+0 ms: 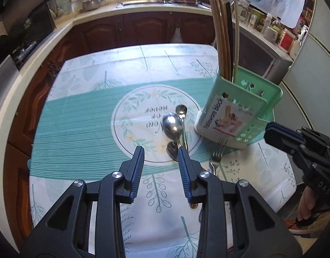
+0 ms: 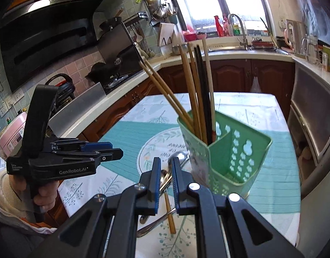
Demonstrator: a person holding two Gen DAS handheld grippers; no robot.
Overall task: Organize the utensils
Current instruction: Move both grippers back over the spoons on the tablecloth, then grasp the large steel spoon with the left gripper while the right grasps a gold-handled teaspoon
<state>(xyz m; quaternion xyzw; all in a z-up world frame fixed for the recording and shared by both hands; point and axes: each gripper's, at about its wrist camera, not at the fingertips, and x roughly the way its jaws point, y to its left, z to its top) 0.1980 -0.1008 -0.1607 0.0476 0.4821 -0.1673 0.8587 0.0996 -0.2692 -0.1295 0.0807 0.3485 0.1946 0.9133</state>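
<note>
hovering over a bench (image 1: 83,129) under a teal leaf-print cloth, left tongs (image 1: 160,152) standing open, gripping nothing. lying just ahead of the tips and a touch to their right: a bunched pile of steel spoons (image 1: 174,126), bowls pointing away, handles running back under the right pad, so long axis roughly in line with the tongs. fork (image 1: 216,154) lying just right of the pile, tines toward the green tableware holder (image 1: 225,116). holder standing upright beyond and right of the spoons, chopsticks (image 1: 224,43) already filling its rear slot, front slots looking empty. right tongs (image 2: 165,172) looking down on the same pile from the other side, part-open, spoon handles (image 2: 166,180) showing through the gap behind them but not clamped, a wooden chopstick (image 2: 170,217) lying across below. both close; left looking better lined up along the handles. probably needing a small shift right before closing.
</note>
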